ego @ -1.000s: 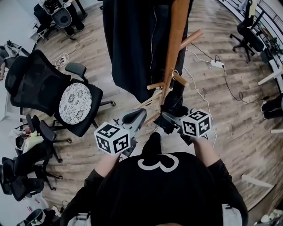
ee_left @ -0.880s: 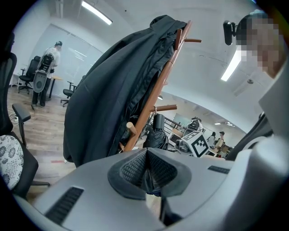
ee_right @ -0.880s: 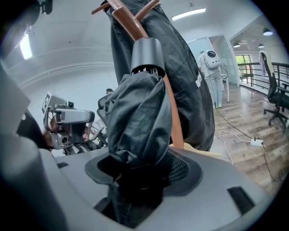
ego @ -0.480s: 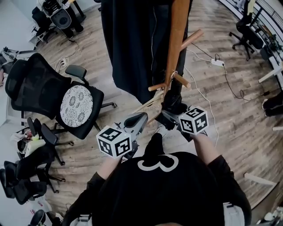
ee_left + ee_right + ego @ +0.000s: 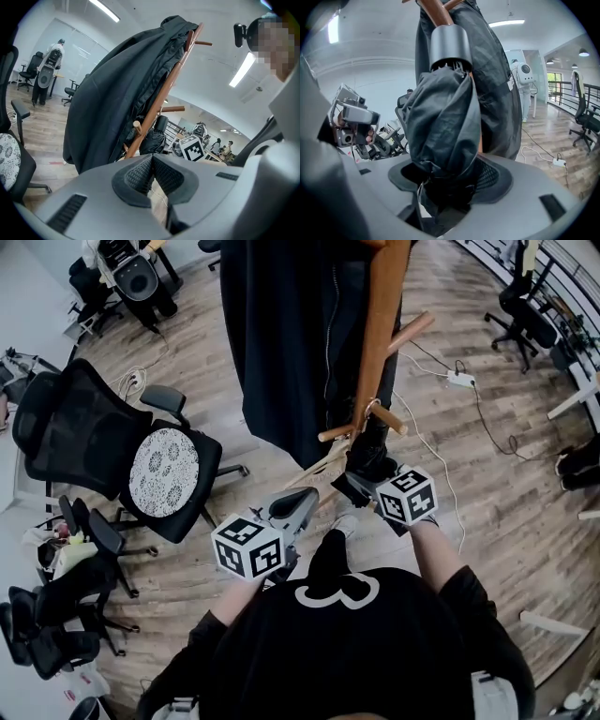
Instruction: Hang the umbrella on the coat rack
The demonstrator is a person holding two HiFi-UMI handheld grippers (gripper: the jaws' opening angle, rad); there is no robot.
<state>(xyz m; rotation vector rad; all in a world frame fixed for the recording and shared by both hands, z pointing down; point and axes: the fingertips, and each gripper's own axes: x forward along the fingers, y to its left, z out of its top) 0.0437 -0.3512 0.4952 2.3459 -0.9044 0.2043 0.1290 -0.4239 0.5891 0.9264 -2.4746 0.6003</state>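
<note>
A wooden coat rack point(image 5: 380, 334) stands ahead of me with a long black coat point(image 5: 281, 334) hung on it. The folded black umbrella point(image 5: 371, 461) hangs close to the pole, just under a low peg point(image 5: 386, 418) that has a thin pale loop round it. My right gripper point(image 5: 354, 487) is shut on the umbrella's lower end. In the right gripper view the black fabric point(image 5: 445, 122) fills the jaws, with a grey cap point(image 5: 450, 42) on top. My left gripper point(image 5: 292, 506) is shut on nothing, left of the umbrella, its pads point(image 5: 140, 176) pressed together.
A black office chair point(image 5: 112, 451) with a patterned seat cushion stands to the left on the wood floor. More chairs point(image 5: 66, 587) crowd the lower left. A white cable and power strip point(image 5: 459, 378) lie right of the rack. Desks and a chair point(image 5: 525, 320) sit at the far right.
Both grippers have shifted only slightly: the left one drew back a little toward me, and the right one stays shut on the umbrella by the rack's low peg.
</note>
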